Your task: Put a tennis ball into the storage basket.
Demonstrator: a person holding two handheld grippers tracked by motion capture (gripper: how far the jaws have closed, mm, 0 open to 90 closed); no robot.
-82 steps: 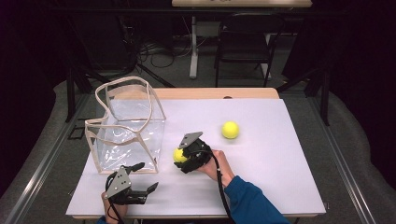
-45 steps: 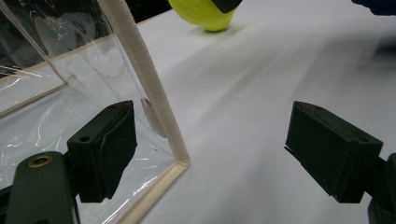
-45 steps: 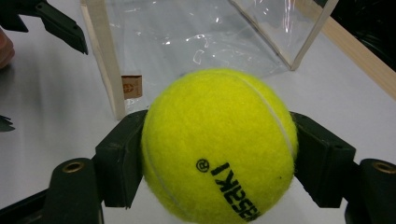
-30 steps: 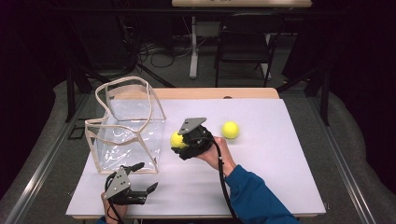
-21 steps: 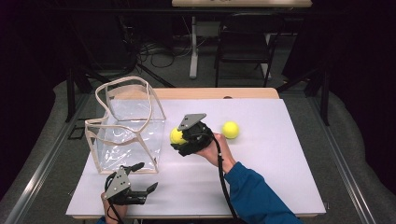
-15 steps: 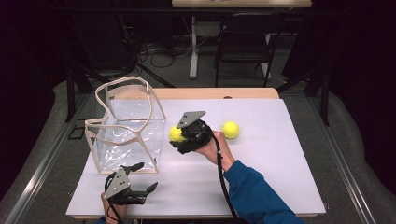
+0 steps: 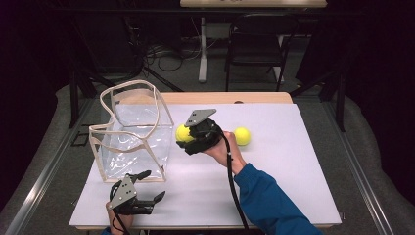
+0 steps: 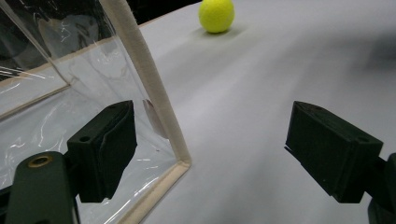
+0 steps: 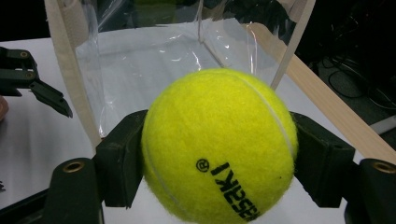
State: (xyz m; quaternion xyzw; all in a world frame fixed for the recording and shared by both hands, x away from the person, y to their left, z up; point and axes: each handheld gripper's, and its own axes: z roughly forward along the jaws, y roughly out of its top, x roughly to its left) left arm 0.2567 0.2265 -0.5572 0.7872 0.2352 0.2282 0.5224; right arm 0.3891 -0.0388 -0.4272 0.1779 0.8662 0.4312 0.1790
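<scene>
Two yellow tennis balls are in play. One tennis ball sits clamped between the jaws of the right gripper, both pads pressed against its sides, black lettering showing on its lower face. It is held up off the white table, just beside the right-hand wall of the clear bag, near that wall's upper edge. The bag stands open-mouthed on the table's left part, with cream trim along its rim and corners; in the right gripper view it rises directly behind the held ball. The second ball lies on the table to the right of the gripper, apart from it. The left gripper rests low at the near edge of the table, its jaws spread wide with nothing between the pads; one of the bag's trimmed lower corners stands just ahead of them.
</scene>
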